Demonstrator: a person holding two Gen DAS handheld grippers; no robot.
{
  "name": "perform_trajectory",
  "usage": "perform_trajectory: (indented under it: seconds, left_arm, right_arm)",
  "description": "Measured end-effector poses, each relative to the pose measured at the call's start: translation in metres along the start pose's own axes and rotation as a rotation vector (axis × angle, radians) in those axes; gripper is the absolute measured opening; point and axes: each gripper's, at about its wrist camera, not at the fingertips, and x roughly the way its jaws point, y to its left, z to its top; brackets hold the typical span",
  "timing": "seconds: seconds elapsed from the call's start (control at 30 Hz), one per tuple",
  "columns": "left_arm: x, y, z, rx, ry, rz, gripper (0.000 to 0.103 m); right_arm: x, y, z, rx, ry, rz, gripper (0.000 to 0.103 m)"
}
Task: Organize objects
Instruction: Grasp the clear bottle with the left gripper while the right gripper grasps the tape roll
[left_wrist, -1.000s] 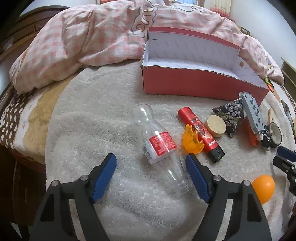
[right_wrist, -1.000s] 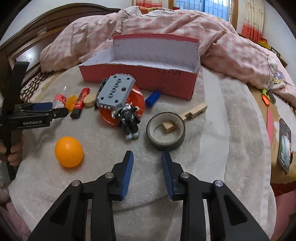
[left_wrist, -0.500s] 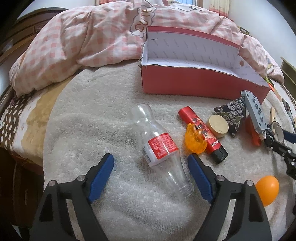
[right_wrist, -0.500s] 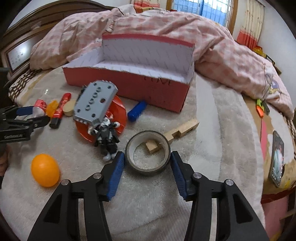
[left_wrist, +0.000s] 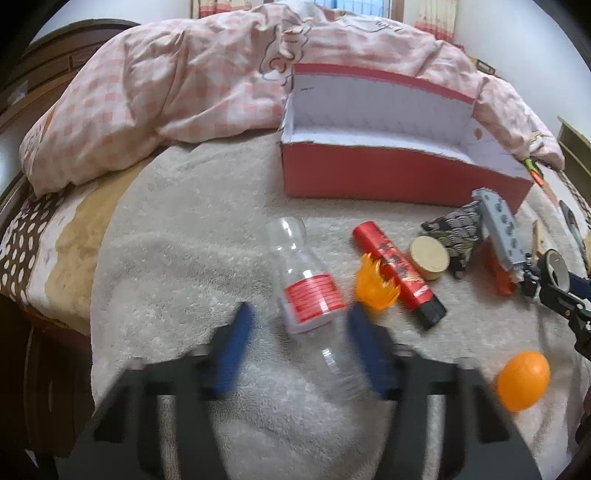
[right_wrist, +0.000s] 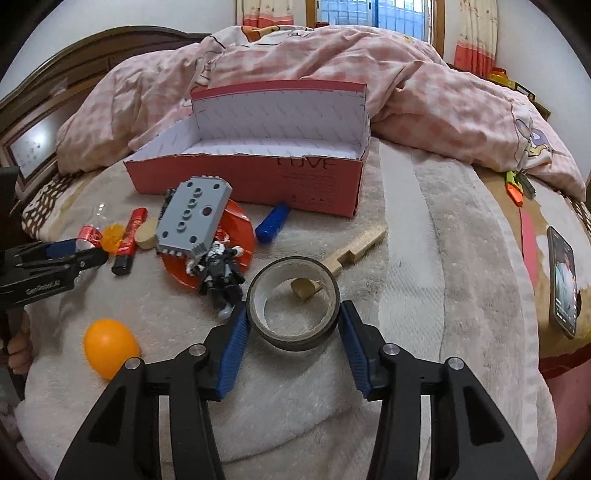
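The left tongs (left_wrist: 299, 343) have just been closing around the clear plastic bottle (left_wrist: 310, 295), which lies on the bed's towel (left_wrist: 184, 258). Their blue pads are smeared by motion; the right pad seems to meet the bottle, while a gap shows at the left pad. The right tongs (right_wrist: 293, 332) stand fairly wide, having just narrowed slightly, with the roll of tape (right_wrist: 293, 306) between the pads, which sit at its sides; firm pressing is hard to judge. The roll lies on the towel in front of the red box (right_wrist: 251, 177). In the left view the tape is half hidden.
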Motion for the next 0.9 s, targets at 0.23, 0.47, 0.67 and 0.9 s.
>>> perform_trajectory:
  seconds: [0.23,0.47,0.67,0.9]
  left_arm:
    - [-0.008,0.004,-0.001,-0.014,-0.012,-0.021,0.032]
    - [-0.026,0.001,0.001,-0.001,-0.046,-0.017,0.032]
    - [-0.035,-0.005,0.009,0.016,-0.064,-0.025,0.032]
    - [-0.039,-0.011,0.026,0.026,-0.076,-0.036,0.032]
  right_arm:
    - [-0.015,0.005,-0.003,0.014,-0.027,0.017,0.05]
    - [-0.023,0.011,-0.001,0.007,-0.038,0.05,0.049]
    - [-0.03,0.018,0.005,-0.017,-0.05,0.077,0.049]
    - [-0.031,0.023,0.02,-0.037,-0.052,0.114,0.049]
